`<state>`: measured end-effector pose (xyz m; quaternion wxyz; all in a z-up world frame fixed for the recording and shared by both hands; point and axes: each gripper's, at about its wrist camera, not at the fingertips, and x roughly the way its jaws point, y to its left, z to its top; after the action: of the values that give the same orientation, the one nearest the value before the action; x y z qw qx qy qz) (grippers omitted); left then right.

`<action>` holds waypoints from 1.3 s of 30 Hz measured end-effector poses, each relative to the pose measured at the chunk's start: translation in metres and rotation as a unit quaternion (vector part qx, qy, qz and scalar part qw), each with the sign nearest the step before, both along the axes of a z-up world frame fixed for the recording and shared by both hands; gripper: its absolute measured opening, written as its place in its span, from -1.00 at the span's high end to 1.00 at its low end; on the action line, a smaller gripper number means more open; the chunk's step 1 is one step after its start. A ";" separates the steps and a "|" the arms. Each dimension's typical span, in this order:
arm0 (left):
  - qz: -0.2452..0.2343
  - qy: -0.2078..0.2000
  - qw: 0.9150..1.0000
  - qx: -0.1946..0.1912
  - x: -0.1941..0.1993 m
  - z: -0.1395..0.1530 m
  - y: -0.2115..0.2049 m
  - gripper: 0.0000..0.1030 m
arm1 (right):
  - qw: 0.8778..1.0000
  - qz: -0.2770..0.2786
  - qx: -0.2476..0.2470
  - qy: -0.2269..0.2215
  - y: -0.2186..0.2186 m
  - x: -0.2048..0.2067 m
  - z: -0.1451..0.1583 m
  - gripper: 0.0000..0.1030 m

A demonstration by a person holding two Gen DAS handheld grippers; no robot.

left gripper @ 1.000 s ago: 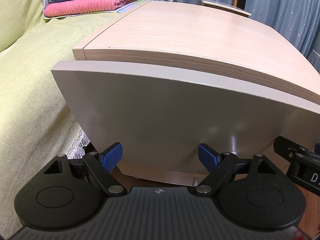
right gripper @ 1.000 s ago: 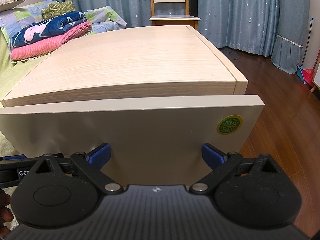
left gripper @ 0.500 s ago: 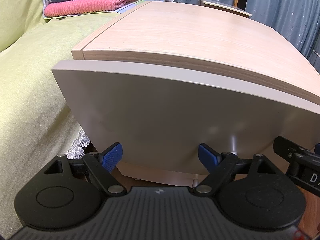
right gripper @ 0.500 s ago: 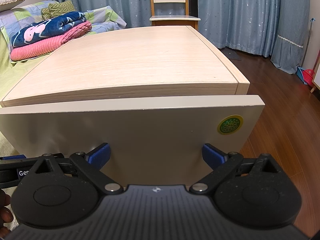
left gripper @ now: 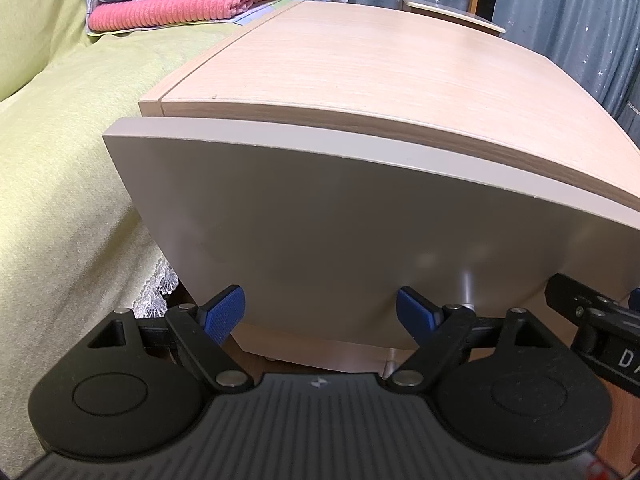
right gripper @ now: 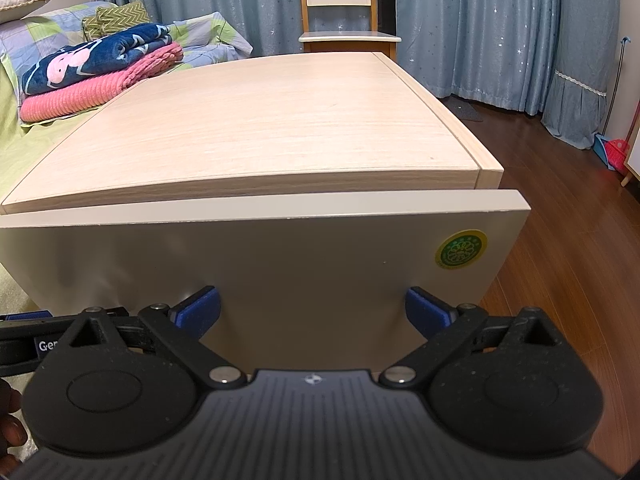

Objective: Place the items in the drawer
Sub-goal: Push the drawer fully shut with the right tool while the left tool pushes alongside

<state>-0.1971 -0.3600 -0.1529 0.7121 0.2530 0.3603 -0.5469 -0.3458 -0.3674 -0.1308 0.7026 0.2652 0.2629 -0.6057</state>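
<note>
A light wood nightstand (left gripper: 380,92) (right gripper: 256,132) stands before both grippers, and its grey drawer front (left gripper: 360,240) (right gripper: 280,272) sits nearly flush under the top. My left gripper (left gripper: 320,312) is open, its blue pads close against the lower left part of the drawer front. My right gripper (right gripper: 312,312) is open too, its blue pads against the lower right part, below a round green sticker (right gripper: 460,250). Nothing is held between either pair of fingers. The inside of the drawer is hidden.
A bed with a yellow-green cover (left gripper: 60,184) lies left of the nightstand, with folded pink and blue blankets (right gripper: 92,76) on it. Brown wood floor (right gripper: 568,240) spreads to the right. Blue curtains (right gripper: 500,24) and a chair (right gripper: 340,4) stand behind. A hand shows at the right wrist view's lower left.
The gap between the drawer front and the nightstand top has narrowed slightly; the drawer has slid a little inward with both grippers against it.
</note>
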 end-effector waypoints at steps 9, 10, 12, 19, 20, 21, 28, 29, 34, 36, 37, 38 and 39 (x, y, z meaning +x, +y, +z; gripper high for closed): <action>0.000 0.002 1.000 0.001 0.000 -0.001 -0.001 -0.65 | 1.000 0.000 0.001 0.000 -0.001 0.000 0.000 -0.92; 0.000 0.002 1.000 0.001 0.000 -0.001 -0.002 -0.65 | 1.000 0.001 0.001 0.001 -0.002 -0.001 0.001 -0.92; 0.000 0.003 1.000 0.001 0.000 -0.002 -0.002 -0.65 | 1.000 0.000 0.001 0.000 -0.002 0.000 0.001 -0.92; 0.000 0.005 1.000 0.001 0.003 -0.002 -0.004 -0.65 | 1.000 0.000 0.001 0.000 -0.003 -0.001 0.000 -0.92; 0.001 0.005 1.000 0.001 0.003 -0.002 -0.005 -0.65 | 1.000 0.000 0.001 0.000 -0.003 -0.001 0.000 -0.92; 0.001 0.005 1.000 0.001 0.003 -0.002 -0.005 -0.65 | 1.000 0.000 0.000 0.000 -0.004 -0.001 0.000 -0.92; 0.001 0.006 1.000 0.000 0.005 -0.003 -0.008 -0.65 | 1.000 -0.001 0.000 -0.002 -0.007 0.000 -0.001 -0.92; 0.002 0.006 1.000 0.000 0.006 -0.003 -0.008 -0.65 | 1.000 -0.001 0.000 -0.002 -0.008 0.000 -0.001 -0.92; 0.005 0.009 1.000 -0.003 0.008 -0.003 -0.009 -0.65 | 1.000 -0.001 -0.002 -0.004 -0.010 0.000 0.000 -0.92; 0.006 0.010 1.000 -0.004 0.009 -0.002 -0.010 -0.65 | 1.000 -0.002 -0.002 -0.005 -0.011 0.000 0.000 -0.92; 0.006 0.010 1.000 -0.004 0.009 -0.002 -0.011 -0.66 | 1.000 -0.001 -0.002 -0.004 -0.011 0.000 0.000 -0.92; 0.006 0.010 1.000 -0.003 0.009 -0.002 -0.011 -0.67 | 1.000 -0.001 -0.002 -0.004 -0.011 0.001 0.000 -0.93; 0.005 0.009 1.000 -0.003 0.010 -0.002 -0.011 -0.68 | 1.000 -0.002 -0.002 -0.004 -0.011 0.001 0.000 -0.93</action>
<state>-0.1875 -0.3713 -0.1546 0.7125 0.2441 0.3662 -0.5465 -0.3447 -0.3786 -0.1310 0.7029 0.2668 0.2584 -0.6067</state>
